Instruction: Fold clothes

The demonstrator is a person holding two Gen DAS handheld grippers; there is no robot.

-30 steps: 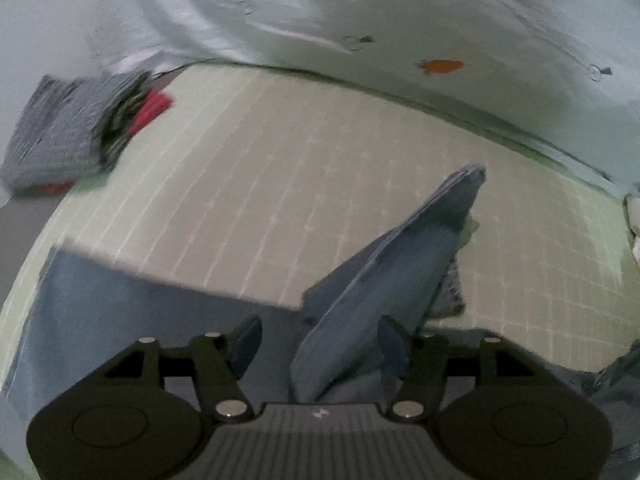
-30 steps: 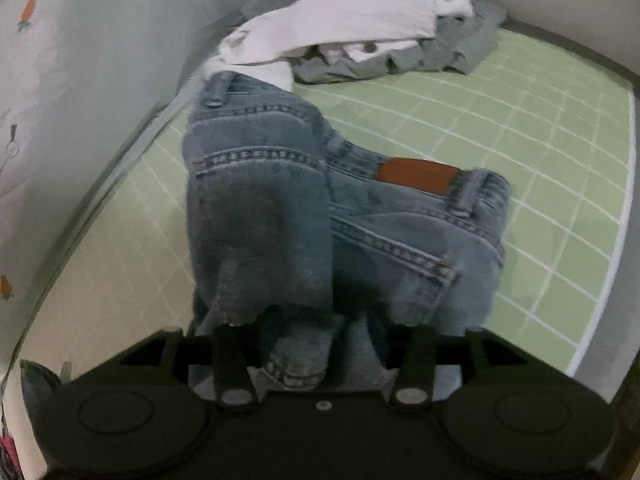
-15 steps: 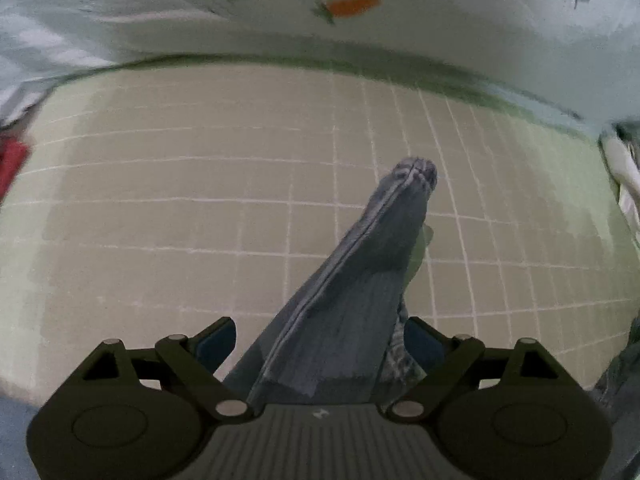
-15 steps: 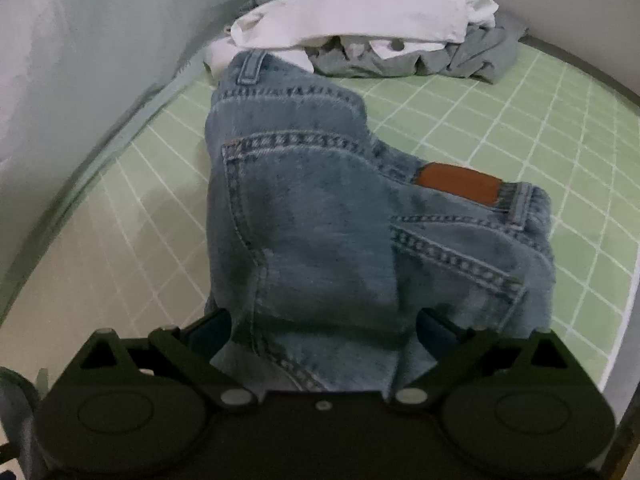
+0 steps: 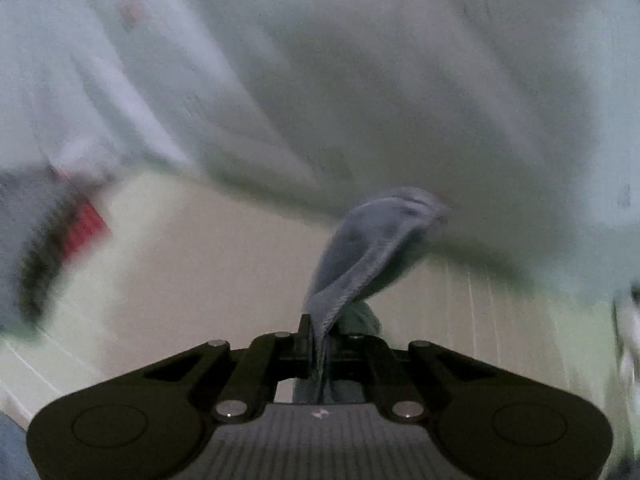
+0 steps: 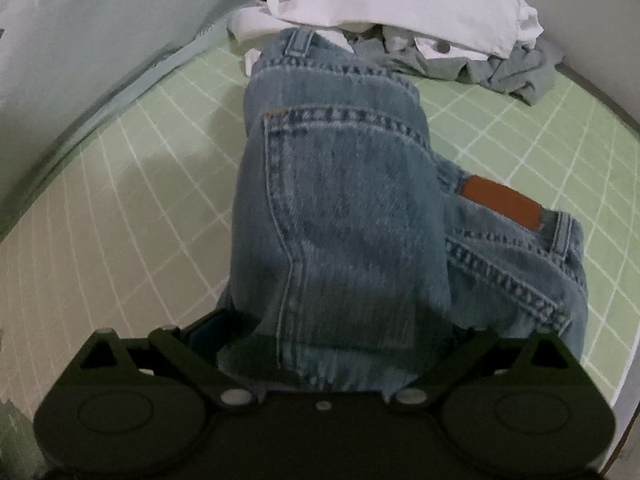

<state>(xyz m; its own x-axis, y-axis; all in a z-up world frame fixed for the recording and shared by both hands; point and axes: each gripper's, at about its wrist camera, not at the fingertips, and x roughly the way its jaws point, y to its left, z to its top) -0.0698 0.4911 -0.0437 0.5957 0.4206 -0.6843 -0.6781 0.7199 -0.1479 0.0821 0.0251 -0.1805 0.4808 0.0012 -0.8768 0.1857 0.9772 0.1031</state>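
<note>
A pair of blue jeans (image 6: 340,200) with a brown leather patch (image 6: 500,200) lies bunched on the green gridded mat (image 6: 160,168). My right gripper (image 6: 334,332) stands wide open just above it, and the denim spreads across the gap between its fingers without being pinched. In the blurred left wrist view, my left gripper (image 5: 318,336) is shut on a thin edge of a jeans leg (image 5: 360,252). That leg rises in a fold ahead of the fingers, above the mat (image 5: 200,280).
A heap of white garments (image 6: 400,8) and grey garments (image 6: 520,72) lies at the mat's far end, touching the jeans' waistband. A pale sheet-covered wall (image 5: 360,80) borders the mat. A folded stack of grey and red clothes (image 5: 32,240) sits at the left.
My left gripper closed on the jeans leg that lay between its open fingers, and swung fast so the view is blurred. My right gripper opened wide and moved closer over the jeans.
</note>
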